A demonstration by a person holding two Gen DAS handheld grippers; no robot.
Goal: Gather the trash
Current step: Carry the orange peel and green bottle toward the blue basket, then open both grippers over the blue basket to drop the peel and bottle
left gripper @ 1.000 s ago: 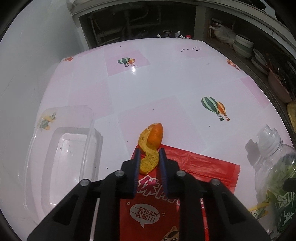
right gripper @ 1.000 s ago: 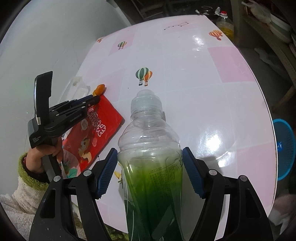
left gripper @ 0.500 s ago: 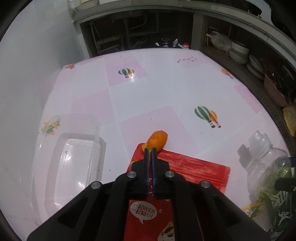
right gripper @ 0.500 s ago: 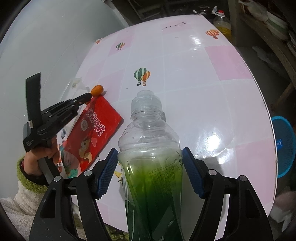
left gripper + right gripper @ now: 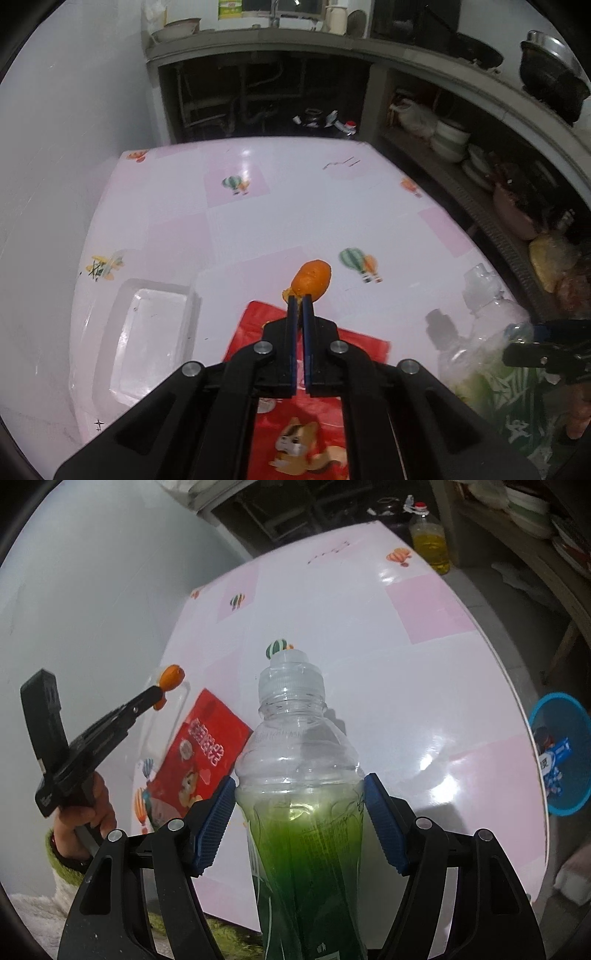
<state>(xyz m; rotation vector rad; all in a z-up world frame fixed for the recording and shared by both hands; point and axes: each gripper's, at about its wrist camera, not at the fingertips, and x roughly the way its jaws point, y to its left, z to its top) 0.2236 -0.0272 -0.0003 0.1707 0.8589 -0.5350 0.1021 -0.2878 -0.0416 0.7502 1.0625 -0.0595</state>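
The pink surface [image 5: 303, 192] carries a red snack bag [image 5: 314, 369]. Right of that bag, the right gripper [image 5: 299, 823] clasps a plastic bottle [image 5: 295, 775], upright. Above the bag's far edge, the left gripper [image 5: 301, 301], pinched narrow, holds orange peel [image 5: 311, 278] clear, peel jutting forward.

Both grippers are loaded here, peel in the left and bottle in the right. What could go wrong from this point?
1. The left gripper pinches the orange peel only by its edge, at the very tips; most of it sticks out, so it may slip and drop.
2. The right gripper holds the bottle at its lower body, so the bottle might tip or slide.
3. The blue bin sits on the floor beyond the table edge, so a careless drop could miss.
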